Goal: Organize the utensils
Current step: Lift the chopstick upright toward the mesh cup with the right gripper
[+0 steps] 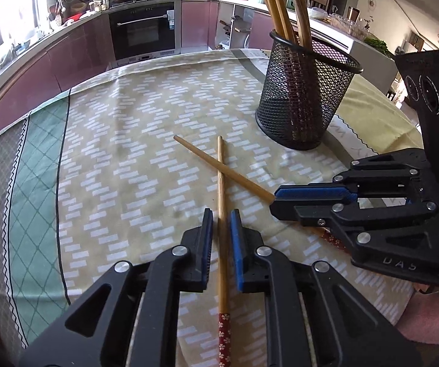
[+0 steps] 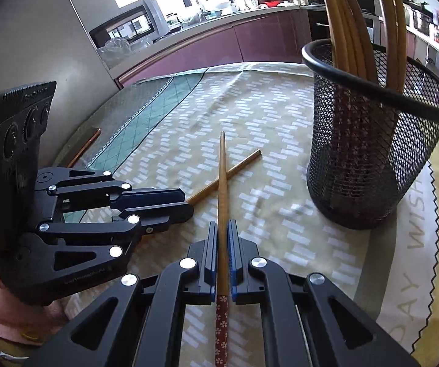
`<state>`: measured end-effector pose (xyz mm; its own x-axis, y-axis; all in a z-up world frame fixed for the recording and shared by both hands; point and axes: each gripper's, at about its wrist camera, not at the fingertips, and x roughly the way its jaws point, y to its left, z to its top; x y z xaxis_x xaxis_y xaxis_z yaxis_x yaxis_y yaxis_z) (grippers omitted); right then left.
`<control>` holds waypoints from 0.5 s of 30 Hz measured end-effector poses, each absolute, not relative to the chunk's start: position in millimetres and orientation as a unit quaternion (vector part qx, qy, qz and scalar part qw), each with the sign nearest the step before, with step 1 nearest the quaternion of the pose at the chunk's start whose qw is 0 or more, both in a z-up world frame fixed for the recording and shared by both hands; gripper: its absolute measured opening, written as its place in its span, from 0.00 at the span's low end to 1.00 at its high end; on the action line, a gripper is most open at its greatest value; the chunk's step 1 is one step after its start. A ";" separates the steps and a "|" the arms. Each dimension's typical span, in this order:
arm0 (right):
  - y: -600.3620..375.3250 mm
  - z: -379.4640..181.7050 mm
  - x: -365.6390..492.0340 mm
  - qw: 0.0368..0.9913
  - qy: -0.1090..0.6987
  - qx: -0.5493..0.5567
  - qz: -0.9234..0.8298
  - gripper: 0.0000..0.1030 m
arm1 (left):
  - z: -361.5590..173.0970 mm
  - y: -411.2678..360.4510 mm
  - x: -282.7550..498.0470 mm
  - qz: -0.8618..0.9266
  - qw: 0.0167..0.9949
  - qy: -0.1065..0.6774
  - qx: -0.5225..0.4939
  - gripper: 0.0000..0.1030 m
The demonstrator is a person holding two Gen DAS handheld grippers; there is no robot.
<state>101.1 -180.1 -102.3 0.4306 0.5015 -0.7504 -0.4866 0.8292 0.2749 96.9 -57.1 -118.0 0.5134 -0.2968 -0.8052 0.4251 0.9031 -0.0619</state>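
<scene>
Two wooden chopsticks lie crossed on the tablecloth. In the left wrist view my left gripper (image 1: 222, 214) straddles one chopstick (image 1: 221, 183), its jaws slightly apart and clear of the stick. My right gripper (image 1: 276, 202) comes in from the right and is shut on the other chopstick (image 1: 219, 166). In the right wrist view my right gripper (image 2: 222, 225) is closed on that chopstick (image 2: 222, 168), which has a red flowered end; my left gripper (image 2: 187, 203) is over the crossing stick (image 2: 241, 165). A black mesh holder (image 1: 305, 91), also in the right wrist view (image 2: 372, 140), holds several chopsticks.
The table carries a patterned beige and green cloth (image 1: 112, 140). Behind it stand kitchen counters with an oven (image 1: 143, 30) and a refrigerator (image 2: 51, 30). The table's edge curves close on the right (image 2: 433, 214).
</scene>
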 end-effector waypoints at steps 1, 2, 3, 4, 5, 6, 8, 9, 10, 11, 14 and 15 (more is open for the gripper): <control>-180.7 -102.9 100.8 0.846 0.446 0.005 0.292 0.06 | -118.2 -58.4 98.5 -0.208 0.867 0.447 0.074 0.12; -179.4 -102.9 100.7 0.847 0.445 0.002 0.292 0.06 | -118.2 -58.6 99.8 -0.208 0.867 0.446 0.074 0.12; -178.8 -103.1 100.8 0.847 0.445 0.000 0.292 0.06 | -118.4 -59.5 102.0 -0.208 0.867 0.446 0.073 0.12; -179.8 -103.3 101.4 0.847 0.445 0.002 0.292 0.06 | -118.3 -60.1 103.0 -0.207 0.868 0.446 0.072 0.11; -180.1 -103.5 102.1 0.846 0.445 0.003 0.293 0.06 | -118.4 -60.0 103.9 -0.206 0.868 0.446 0.071 0.10; -179.8 -103.5 102.4 0.846 0.445 0.003 0.293 0.06 | -118.7 -59.5 104.3 -0.205 0.868 0.447 0.070 0.07; -179.6 -103.3 101.6 0.847 0.444 0.002 0.292 0.06 | -118.2 -59.9 105.2 -0.202 0.869 0.448 0.067 0.07; -180.4 -102.9 100.9 0.847 0.443 0.004 0.292 0.05 | -117.7 -59.5 105.0 -0.201 0.869 0.448 0.066 0.07; -181.7 -101.7 100.7 0.847 0.442 0.007 0.294 0.05 | -117.0 -59.2 104.6 -0.199 0.870 0.448 0.063 0.07; -183.6 -100.0 100.0 0.848 0.439 0.011 0.297 0.05 | -115.6 -58.7 104.2 -0.199 0.870 0.446 0.061 0.07; -192.2 -92.7 95.6 0.851 0.428 0.022 0.303 0.05 | -109.1 -56.0 101.2 -0.200 0.874 0.440 0.053 0.07; -194.0 -89.3 94.9 0.853 0.424 0.026 0.304 0.05 | -106.5 -54.4 100.6 -0.202 0.875 0.438 0.049 0.07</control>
<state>94.9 -194.0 -89.3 0.4553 0.5404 -0.7075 -0.4971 0.8136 0.3016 100.6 -54.4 -106.5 0.5355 -0.3096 -0.7858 0.3957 0.9139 -0.0904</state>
